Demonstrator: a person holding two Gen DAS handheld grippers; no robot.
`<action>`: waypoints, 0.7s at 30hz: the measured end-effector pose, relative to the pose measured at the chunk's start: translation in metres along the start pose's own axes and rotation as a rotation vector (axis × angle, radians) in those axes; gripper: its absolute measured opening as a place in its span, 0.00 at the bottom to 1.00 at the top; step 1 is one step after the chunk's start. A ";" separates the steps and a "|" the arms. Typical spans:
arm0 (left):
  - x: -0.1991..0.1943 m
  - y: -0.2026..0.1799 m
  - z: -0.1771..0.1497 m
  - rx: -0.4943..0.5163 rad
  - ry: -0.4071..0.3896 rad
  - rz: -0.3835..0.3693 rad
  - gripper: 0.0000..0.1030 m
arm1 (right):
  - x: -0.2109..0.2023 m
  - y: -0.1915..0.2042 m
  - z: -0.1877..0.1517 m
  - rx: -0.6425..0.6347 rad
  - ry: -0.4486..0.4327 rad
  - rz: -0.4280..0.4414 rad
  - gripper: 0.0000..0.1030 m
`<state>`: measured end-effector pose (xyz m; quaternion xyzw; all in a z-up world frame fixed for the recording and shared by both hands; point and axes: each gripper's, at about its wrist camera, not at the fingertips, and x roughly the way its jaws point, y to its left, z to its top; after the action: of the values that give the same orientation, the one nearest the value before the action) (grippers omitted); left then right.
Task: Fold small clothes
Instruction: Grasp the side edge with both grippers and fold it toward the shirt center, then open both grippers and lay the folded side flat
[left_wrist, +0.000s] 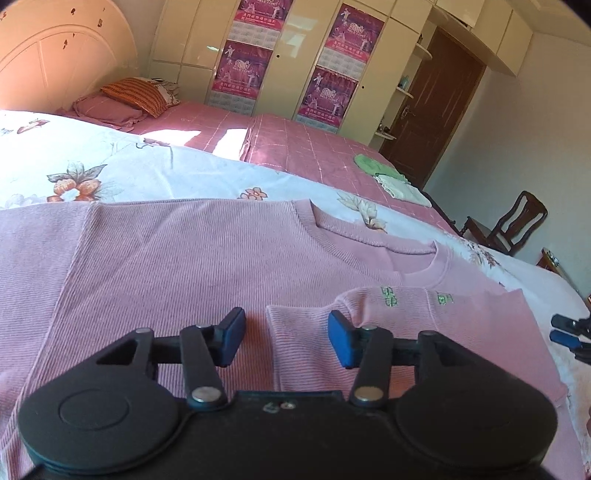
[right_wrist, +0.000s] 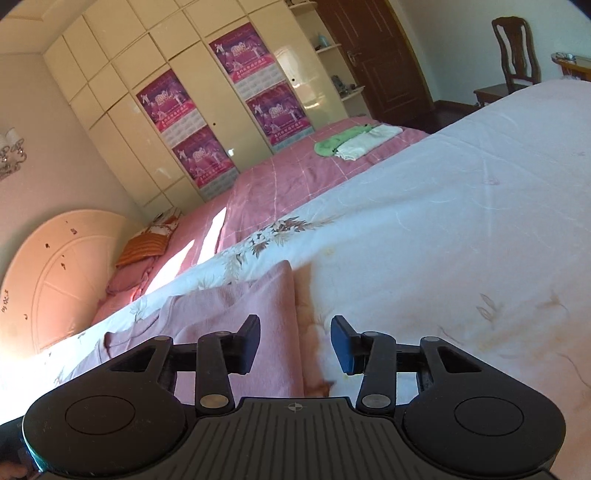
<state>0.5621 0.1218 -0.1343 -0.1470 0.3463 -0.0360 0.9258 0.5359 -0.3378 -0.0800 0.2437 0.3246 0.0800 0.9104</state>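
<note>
1. Pink ribbed sweater (left_wrist: 155, 258) lies spread flat on a white floral bedspread (left_wrist: 122, 162), as the left wrist view shows it. Its round neckline faces the far side of the bed, and one sleeve (left_wrist: 406, 332) is folded across the chest, its cuff edge lying between the tongs. Small green embroidery (left_wrist: 391, 297) sits just below the collar. The left gripper (left_wrist: 286, 338) hovers over the sweater with its jaws partly apart and nothing pinched between the blue pads; the folded sleeve's edge lies beneath the gap. At the right border the tips of the right gripper (left_wrist: 569, 332) show beside the garment. Beyond the bedspread a pink checked sheet (left_wrist: 295, 147) carries folded green and white cloths (left_wrist: 388, 177), near a dark door (left_wrist: 436, 99).

2. From the right wrist view, the sweater (right_wrist: 236, 314) reaches only the left part, its folded side edge running up between the tongs. The right gripper (right_wrist: 295, 343) stands partly open and empty, its left pad over pink fabric and its right pad over bare bedspread (right_wrist: 461, 221). Cream wardrobes with purple posters (right_wrist: 280, 110) line the far wall.
</note>
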 end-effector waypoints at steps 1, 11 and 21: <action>0.002 -0.002 0.000 0.010 0.000 -0.002 0.44 | 0.009 0.000 0.002 0.001 0.012 0.005 0.42; 0.006 -0.019 -0.012 0.152 -0.031 0.085 0.07 | 0.047 0.001 -0.001 -0.146 0.054 -0.065 0.03; -0.052 -0.056 -0.016 0.174 -0.146 0.025 0.58 | -0.008 0.040 -0.027 -0.338 -0.030 -0.051 0.03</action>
<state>0.5142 0.0732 -0.0965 -0.0641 0.2755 -0.0433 0.9582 0.5130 -0.2944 -0.0740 0.0800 0.2991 0.1066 0.9449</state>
